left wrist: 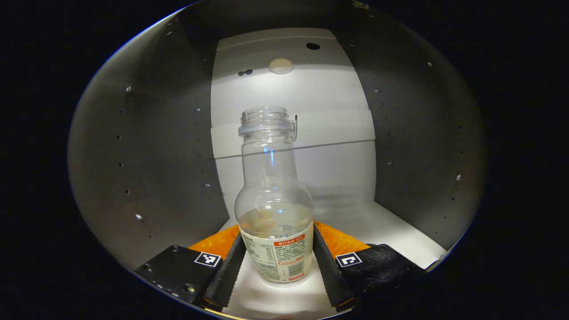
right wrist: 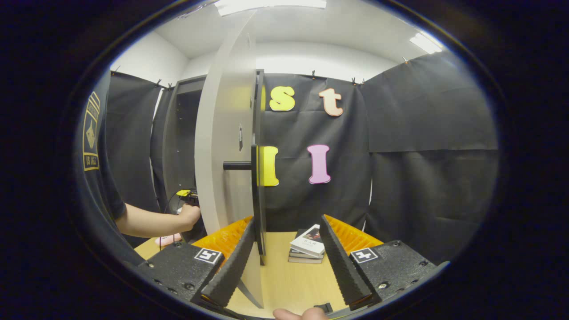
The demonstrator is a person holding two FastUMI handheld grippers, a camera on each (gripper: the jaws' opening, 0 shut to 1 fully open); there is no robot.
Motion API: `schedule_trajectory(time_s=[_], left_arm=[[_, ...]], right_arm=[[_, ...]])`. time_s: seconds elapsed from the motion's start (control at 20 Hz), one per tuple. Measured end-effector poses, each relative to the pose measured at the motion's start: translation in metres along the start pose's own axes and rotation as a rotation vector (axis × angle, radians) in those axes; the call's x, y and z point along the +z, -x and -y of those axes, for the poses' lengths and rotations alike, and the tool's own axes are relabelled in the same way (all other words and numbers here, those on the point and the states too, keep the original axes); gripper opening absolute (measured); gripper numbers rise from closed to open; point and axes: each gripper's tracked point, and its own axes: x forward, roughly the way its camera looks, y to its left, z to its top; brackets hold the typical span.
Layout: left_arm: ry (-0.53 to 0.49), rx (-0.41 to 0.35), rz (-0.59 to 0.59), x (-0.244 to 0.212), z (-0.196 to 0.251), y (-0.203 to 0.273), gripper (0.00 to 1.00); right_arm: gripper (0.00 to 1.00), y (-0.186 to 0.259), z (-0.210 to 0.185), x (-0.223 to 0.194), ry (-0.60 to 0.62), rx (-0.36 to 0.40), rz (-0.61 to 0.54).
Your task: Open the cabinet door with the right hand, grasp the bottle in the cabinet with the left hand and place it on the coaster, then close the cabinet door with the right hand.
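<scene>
While the bottle (left wrist: pixel 276 209) stands upright on the cabinet floor (left wrist: pixel 391 231), we see its labelled lower body between the two fingers of the left gripper (left wrist: pixel 277 262). Both fingers (left wrist: pixel 231 271) lie close along its sides, yet we cannot tell whether they press on it or merely flank it. We note that the bottle is clear plastic, uncapped, with a threaded neck, a rounded shoulder and a printed label around its base. It stands near the front of the cabinet, whose pale back wall (left wrist: pixel 293 115) and darker side walls (left wrist: pixel 160 155) rise behind and beside it.

From the right gripper view we see the cabinet door (right wrist: pixel 224 146) swung open and edge-on, its handle (right wrist: pixel 249 165) projecting sideways. The right gripper (right wrist: pixel 284 262) has its jaws spread apart, with the door's lower edge just inside its left-hand finger (right wrist: pixel 235 262); whether they touch we cannot tell. To the left, a person's bare forearm (right wrist: pixel 151 221) reaches toward the cabinet opening. A stack of books (right wrist: pixel 307 244) rests on the wooden table (right wrist: pixel 289 280) beyond the fingers.
</scene>
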Motion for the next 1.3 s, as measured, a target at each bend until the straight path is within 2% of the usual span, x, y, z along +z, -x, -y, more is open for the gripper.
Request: schedule_trajectory(time_s=[0.35, 0.6, 0.65, 0.7, 0.95, 1.05, 1.2, 1.3], left_arm=[[0.007, -0.117, 0.081, 0.028, 0.015, 0.052, 0.76], [0.026, -0.157, 0.131, 0.041, -0.008, 0.111, 0.76], [0.033, -0.162, 0.143, 0.042, -0.015, 0.124, 0.87], [0.042, -0.165, 0.149, 0.042, -0.023, 0.137, 0.76], [0.094, -0.185, 0.148, 0.010, -0.065, 0.185, 0.76], [0.147, -0.162, 0.119, -0.017, -0.081, 0.193, 0.76], [0.185, -0.070, 0.045, -0.052, -0.119, 0.208, 0.76], [0.207, 0.000, 0.046, -0.061, -0.145, 0.223, 0.77]], right_arm=[[0.91, -0.001, 0.000, 0.000, 0.006, -0.001, -0.010], [0.93, -0.001, 0.001, 0.000, 0.008, 0.001, -0.009], [0.93, -0.002, 0.000, -0.001, 0.000, 0.005, -0.014], [0.93, -0.002, -0.001, -0.003, -0.007, 0.010, -0.023], [0.93, -0.002, -0.001, -0.004, -0.032, 0.020, -0.052], [0.93, -0.001, -0.001, -0.004, -0.038, 0.010, -0.042], [0.93, -0.003, 0.000, -0.007, -0.060, 0.006, -0.028], [0.91, -0.004, -0.001, -0.005, -0.074, 0.024, -0.012]])
